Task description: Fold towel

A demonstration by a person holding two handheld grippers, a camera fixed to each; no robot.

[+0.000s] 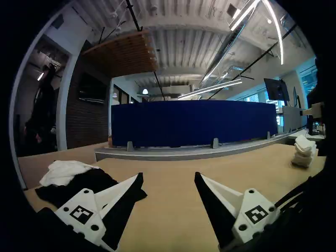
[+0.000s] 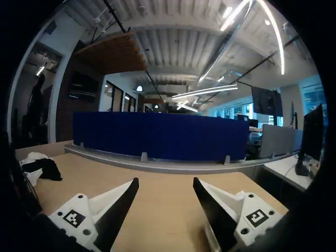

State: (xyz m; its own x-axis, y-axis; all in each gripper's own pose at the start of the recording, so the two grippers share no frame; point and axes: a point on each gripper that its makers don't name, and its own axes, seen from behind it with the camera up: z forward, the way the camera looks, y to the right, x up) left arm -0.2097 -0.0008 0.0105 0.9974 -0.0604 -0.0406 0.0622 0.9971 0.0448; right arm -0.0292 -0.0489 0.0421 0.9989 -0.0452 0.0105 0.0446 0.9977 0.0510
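In the left gripper view a heap of unfolded towels lies on the wooden table (image 1: 176, 210) at the left: a white towel (image 1: 63, 171) with a black towel (image 1: 90, 182) spread in front of it. My left gripper (image 1: 168, 181) stands open just right of that heap, nothing between its fingers. A stack of folded white towels (image 1: 304, 152) sits at the table's far right edge. In the right gripper view the same black and white towels (image 2: 42, 168) lie far off to the left, and my right gripper (image 2: 165, 185) is open and empty above the bare tabletop (image 2: 168, 206).
A blue divider panel (image 1: 189, 124) on a grey base runs across the table's back edge. Desks with monitors (image 2: 313, 138) stand to the right beyond the table's right edge. A dark figure (image 1: 40, 113) stands at the far left by a brick wall.
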